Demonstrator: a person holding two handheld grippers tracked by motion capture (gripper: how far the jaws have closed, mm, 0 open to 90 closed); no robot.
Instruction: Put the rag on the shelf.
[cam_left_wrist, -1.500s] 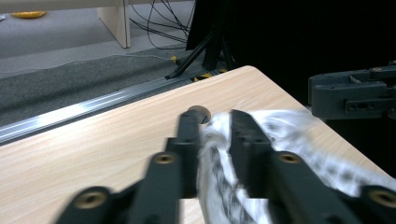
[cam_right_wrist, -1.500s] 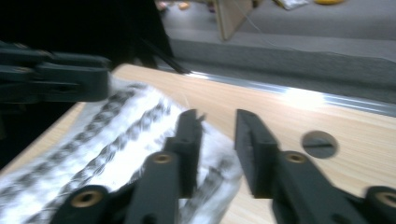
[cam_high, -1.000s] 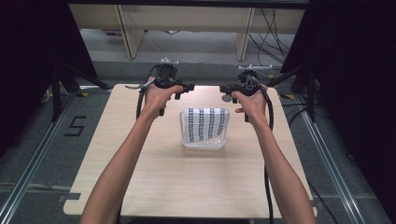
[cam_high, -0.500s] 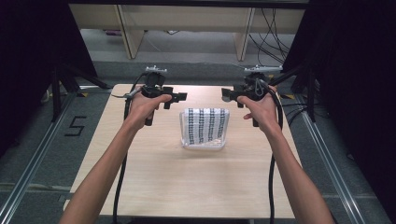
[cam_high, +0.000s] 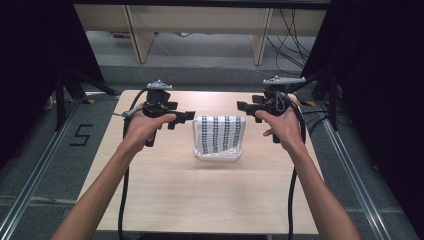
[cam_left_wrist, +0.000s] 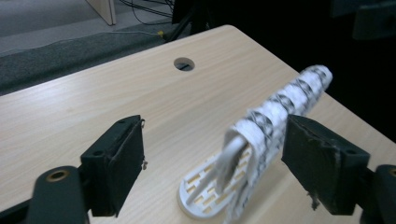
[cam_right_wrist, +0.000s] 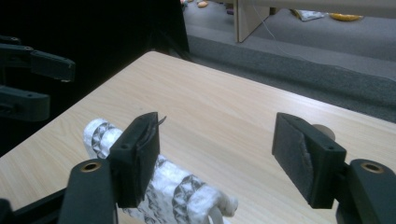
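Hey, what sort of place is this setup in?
Probably a lab or recording workspace: a light wooden table ringed by black curtains, metal floor rails, loose black cables and a taped floor number.

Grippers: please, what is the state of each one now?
Left gripper: open, jaws just opening, holding nothing.
Right gripper: open, jaws just opening, holding nothing.

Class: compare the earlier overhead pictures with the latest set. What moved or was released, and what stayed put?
Both hands drew outward: the left gripper and right gripper parted from the patterned cloth, jaws just opening, nothing between them. The cloth stays draped over the white rack on the table.
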